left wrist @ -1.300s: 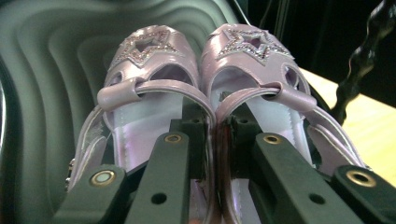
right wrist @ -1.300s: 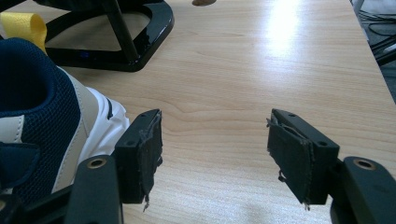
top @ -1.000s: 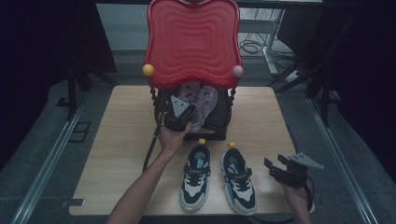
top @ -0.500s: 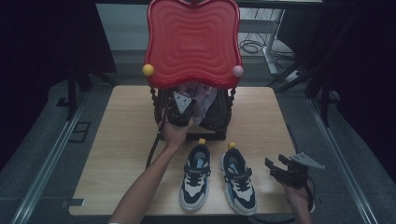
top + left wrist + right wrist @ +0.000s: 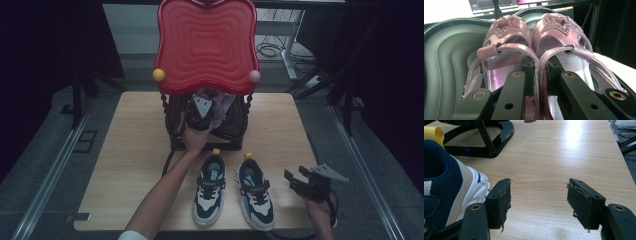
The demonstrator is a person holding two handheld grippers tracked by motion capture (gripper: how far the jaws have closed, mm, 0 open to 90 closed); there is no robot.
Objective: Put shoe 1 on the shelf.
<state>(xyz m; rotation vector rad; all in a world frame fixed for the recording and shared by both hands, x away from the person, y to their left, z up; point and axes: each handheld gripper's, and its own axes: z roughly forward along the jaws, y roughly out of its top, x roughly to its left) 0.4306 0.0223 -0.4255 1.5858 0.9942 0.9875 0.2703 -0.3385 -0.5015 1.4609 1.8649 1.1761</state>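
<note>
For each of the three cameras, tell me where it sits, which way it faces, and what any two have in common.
High view: above the table, looking forward and down; both forearms, left tongs, right tongs.
Left gripper view: on the left tongs, facing pink sandals, pinching their inner sides.
Right gripper view: on the open right tongs, facing tabletop.
Shared: high and right views both show the right-hand sneaker.
</note>
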